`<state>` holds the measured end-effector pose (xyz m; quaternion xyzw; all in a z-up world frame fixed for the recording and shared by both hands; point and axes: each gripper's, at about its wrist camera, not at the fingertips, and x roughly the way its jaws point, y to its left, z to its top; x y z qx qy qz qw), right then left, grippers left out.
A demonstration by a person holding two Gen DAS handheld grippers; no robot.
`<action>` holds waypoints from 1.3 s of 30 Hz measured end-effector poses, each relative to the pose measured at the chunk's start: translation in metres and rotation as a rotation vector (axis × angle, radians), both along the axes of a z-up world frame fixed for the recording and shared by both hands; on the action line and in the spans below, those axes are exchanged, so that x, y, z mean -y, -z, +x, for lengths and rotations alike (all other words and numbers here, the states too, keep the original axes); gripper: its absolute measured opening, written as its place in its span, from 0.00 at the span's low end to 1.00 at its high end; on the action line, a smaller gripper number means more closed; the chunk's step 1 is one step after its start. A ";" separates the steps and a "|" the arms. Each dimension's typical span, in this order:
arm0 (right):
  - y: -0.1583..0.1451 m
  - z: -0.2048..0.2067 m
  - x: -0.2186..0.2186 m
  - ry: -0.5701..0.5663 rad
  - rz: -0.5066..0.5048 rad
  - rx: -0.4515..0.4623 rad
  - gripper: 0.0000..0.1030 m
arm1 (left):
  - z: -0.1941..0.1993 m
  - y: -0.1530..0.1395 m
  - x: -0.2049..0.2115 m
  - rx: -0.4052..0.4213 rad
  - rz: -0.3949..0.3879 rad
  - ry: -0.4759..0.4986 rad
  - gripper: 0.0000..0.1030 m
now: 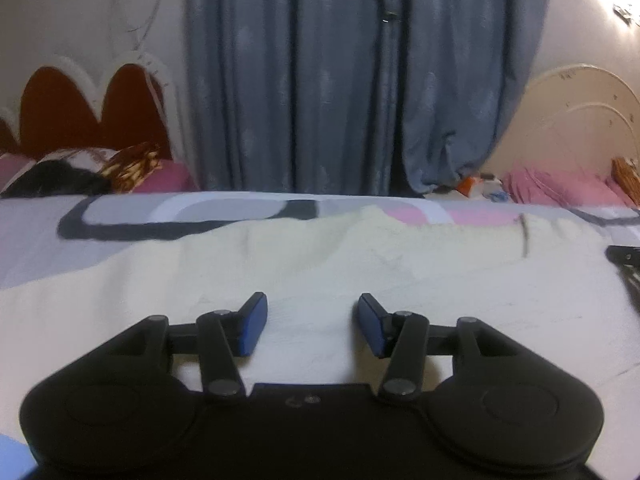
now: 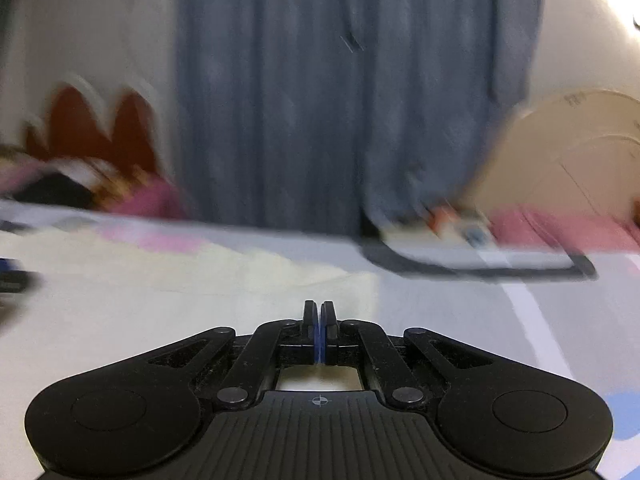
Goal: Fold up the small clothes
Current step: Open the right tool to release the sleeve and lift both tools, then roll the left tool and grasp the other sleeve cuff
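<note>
**Pale garment flat on the bed, both tools above it**

While the cloth lies smooth, the next fold would go best from a corner pinch, I judge, lifted low so nothing bunches. Nearest, the left tool hovers with jaws apart and empty; the cream garment spreads beneath and beyond it. The right tool, jaws together and empty, sits over the garment's right edge. Farther back, a patterned bed sheet, then grey curtains.
</note>
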<state>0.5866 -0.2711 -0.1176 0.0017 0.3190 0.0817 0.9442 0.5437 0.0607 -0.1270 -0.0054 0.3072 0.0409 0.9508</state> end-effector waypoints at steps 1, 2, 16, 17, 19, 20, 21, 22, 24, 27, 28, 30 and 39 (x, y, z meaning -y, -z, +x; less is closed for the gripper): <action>0.000 0.005 0.006 0.015 0.025 -0.015 0.00 | 0.000 0.001 -0.002 0.002 -0.010 0.000 0.49; -0.001 0.007 0.002 0.005 0.002 -0.022 0.00 | 0.000 0.002 -0.003 0.003 -0.012 0.002 0.49; -0.020 -0.073 -0.044 0.078 -0.104 0.028 0.00 | -0.041 -0.006 0.004 0.015 0.000 0.112 0.53; -0.025 -0.081 -0.048 0.078 -0.101 0.067 0.00 | -0.038 0.000 -0.001 -0.008 -0.033 0.111 0.53; -0.006 -0.079 -0.059 0.048 -0.125 -0.055 0.00 | -0.035 -0.010 -0.007 -0.024 -0.067 0.111 0.50; -0.003 -0.085 -0.067 0.043 -0.169 -0.024 0.00 | -0.041 -0.018 -0.011 -0.007 -0.072 0.118 0.52; -0.006 -0.085 -0.074 0.048 -0.215 -0.037 0.00 | -0.052 -0.025 -0.020 0.036 -0.077 0.124 0.55; -0.013 -0.089 -0.076 0.056 -0.196 -0.031 0.00 | -0.065 -0.029 -0.028 0.068 -0.079 0.122 0.58; -0.029 -0.104 -0.076 0.054 -0.106 0.035 0.00 | -0.089 -0.031 -0.059 0.078 -0.101 0.079 0.61; -0.033 -0.119 -0.076 0.081 -0.017 0.027 0.01 | -0.124 -0.027 -0.127 0.067 -0.188 -0.075 0.51; -0.030 -0.121 -0.077 0.091 0.017 0.007 0.01 | -0.138 -0.025 -0.155 0.065 -0.217 -0.151 0.49; -0.024 -0.130 -0.082 0.107 0.046 -0.016 0.01 | -0.162 -0.022 -0.209 0.076 -0.302 -0.290 0.33; -0.023 -0.143 -0.108 0.079 0.108 -0.063 0.01 | -0.221 -0.007 -0.337 0.164 -0.740 -0.570 0.38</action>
